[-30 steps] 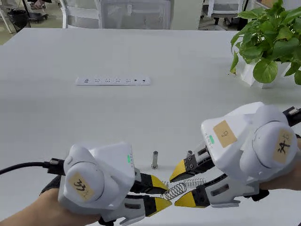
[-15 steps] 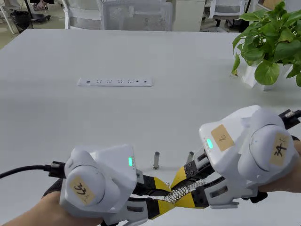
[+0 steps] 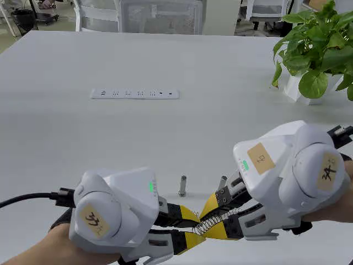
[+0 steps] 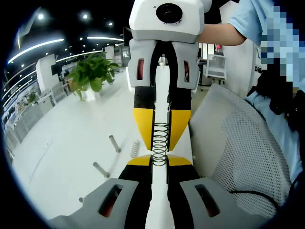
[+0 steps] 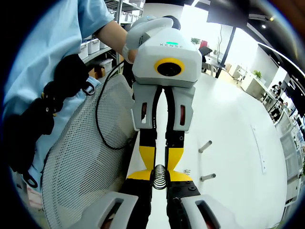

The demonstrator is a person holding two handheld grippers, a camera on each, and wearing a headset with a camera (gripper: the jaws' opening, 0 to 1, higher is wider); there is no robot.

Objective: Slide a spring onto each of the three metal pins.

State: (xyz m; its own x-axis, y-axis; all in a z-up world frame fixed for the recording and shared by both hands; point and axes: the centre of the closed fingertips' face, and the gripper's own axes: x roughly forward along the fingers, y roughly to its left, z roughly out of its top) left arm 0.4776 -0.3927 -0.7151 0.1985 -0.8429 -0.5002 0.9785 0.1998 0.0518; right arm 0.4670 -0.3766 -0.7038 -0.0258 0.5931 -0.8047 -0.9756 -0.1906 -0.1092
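The left tongs (image 4: 159,161) and right tongs (image 5: 159,179) met tip to tip low over the near edge of the bench (image 3: 165,138). Both were pressed together on one spring (image 3: 211,222), each pinching an end, so the spring was held in the air between them. One metal pin (image 3: 182,186) stood upright on the bench just beyond the tips. A second pin (image 3: 222,183) stood close behind the right tongs' upper jaw. A power strip (image 3: 135,94) lay farther back, and a potted plant (image 3: 311,49) stood at the far right.
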